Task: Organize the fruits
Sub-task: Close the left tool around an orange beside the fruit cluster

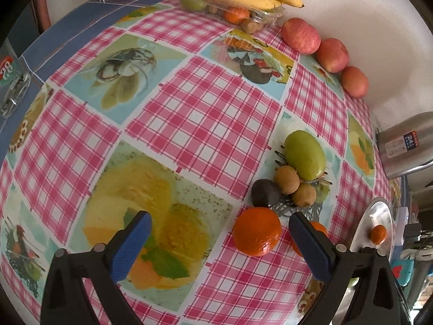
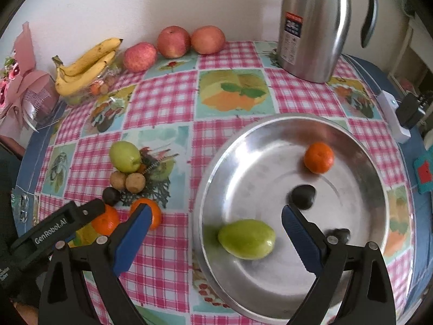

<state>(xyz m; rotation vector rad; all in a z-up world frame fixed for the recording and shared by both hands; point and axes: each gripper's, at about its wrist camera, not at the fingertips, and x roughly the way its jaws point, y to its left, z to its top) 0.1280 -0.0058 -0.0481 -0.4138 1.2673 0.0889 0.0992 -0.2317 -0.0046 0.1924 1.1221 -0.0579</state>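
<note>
In the left wrist view my left gripper (image 1: 219, 217) is open low over the checked tablecloth. An orange (image 1: 257, 231) sits between its fingers, nearer the right one, untouched. A second orange (image 1: 319, 227) peeks from behind that finger. Just beyond lie a dark fruit (image 1: 262, 192), two brown fruits (image 1: 286, 179) and a green fruit (image 1: 305, 155). In the right wrist view my right gripper (image 2: 216, 210) is open and empty above the left rim of a metal plate (image 2: 270, 292). The plate holds a green fruit (image 2: 246, 239), an orange (image 2: 318, 157) and a dark fruit (image 2: 302, 196).
Three apples (image 2: 173, 42) line the wall beside bananas (image 2: 84, 65) lying on a clear plastic box (image 1: 230, 9). A steel kettle (image 2: 314, 27) stands at the back right. A pink bouquet (image 2: 24, 86) is at the far left. The table edge runs close behind the plate.
</note>
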